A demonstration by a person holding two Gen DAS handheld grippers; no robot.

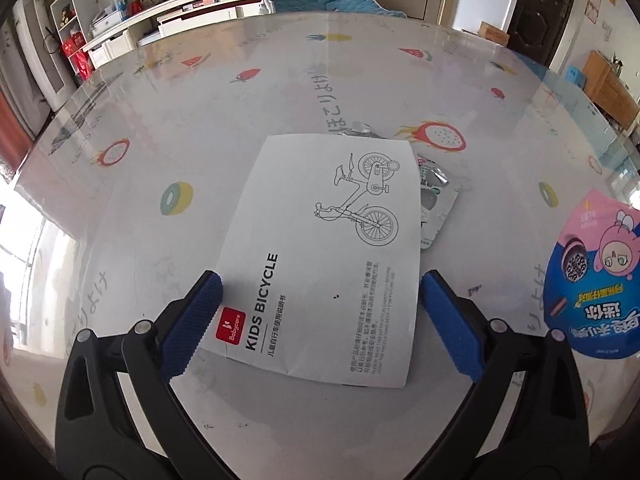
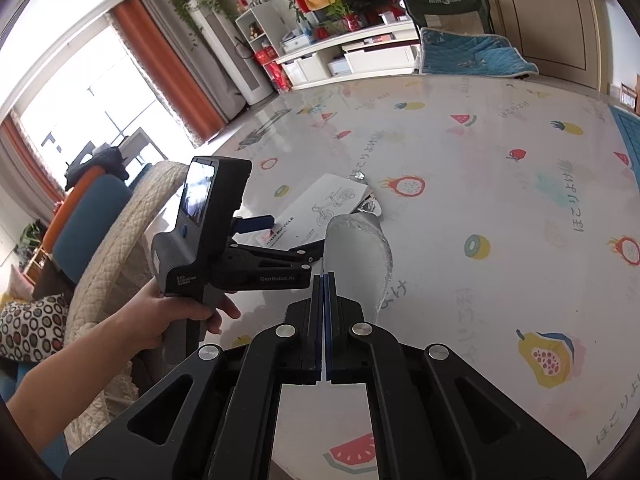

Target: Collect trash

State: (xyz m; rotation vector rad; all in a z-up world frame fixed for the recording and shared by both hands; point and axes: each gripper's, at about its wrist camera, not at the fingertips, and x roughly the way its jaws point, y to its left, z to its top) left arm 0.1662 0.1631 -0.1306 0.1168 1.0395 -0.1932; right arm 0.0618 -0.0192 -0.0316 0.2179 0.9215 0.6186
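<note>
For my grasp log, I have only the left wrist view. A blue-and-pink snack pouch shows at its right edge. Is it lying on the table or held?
Observer: Held. The right gripper is shut on the snack pouch, and the pouch's silver back faces that camera.
Operator: What can you see behind the left gripper?
Observer: A bare left hand grips the handle of the left gripper, whose jaws are open at the Kids Bicycle manual.

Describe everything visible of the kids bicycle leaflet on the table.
The kids bicycle leaflet is a white paper sheet with a line drawing of a bicycle, a red Babycare logo, a black title and small text. It lies flat on the fruit-print table cover, partly covering a silvery blister pack. The open left gripper straddles its near end.
</note>
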